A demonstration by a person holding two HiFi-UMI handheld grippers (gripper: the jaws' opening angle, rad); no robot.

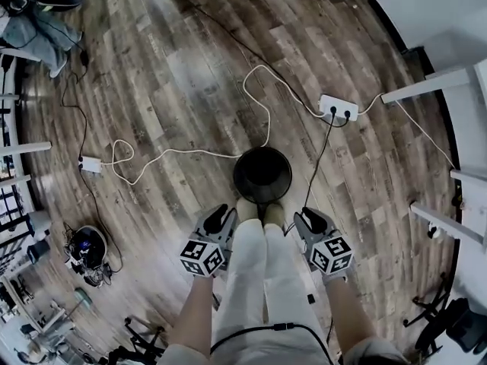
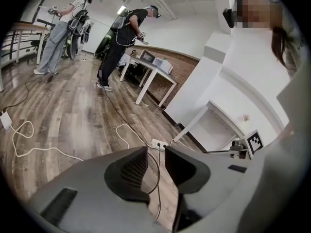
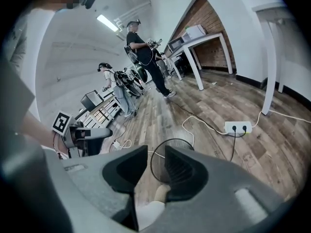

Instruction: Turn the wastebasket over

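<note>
- Wood-plank floor [image 1: 190, 74] fills my head view, and it looks smooth enough for things to slide on.
- Black wastebasket [image 1: 262, 175] stands upright on it, mouth up, just beyond my shoes [image 1: 259, 210] and between the two grippers. In the right gripper view its thin round rim [image 3: 171, 140] looks like wire mesh. I'd judge it light and stiff but easy to skid or dent. I'd take the rim at opposite sides, one gripper each, then roll it over.
- Left gripper [image 2: 155, 152] has its fingers apart, with only floor and a cable showing between them.
- Right gripper [image 3: 155, 152] also has its fingers apart. The basket shows through the gap, not touched.
- White power strip [image 1: 338, 107] and its cables lie near the basket and could snag.
</note>
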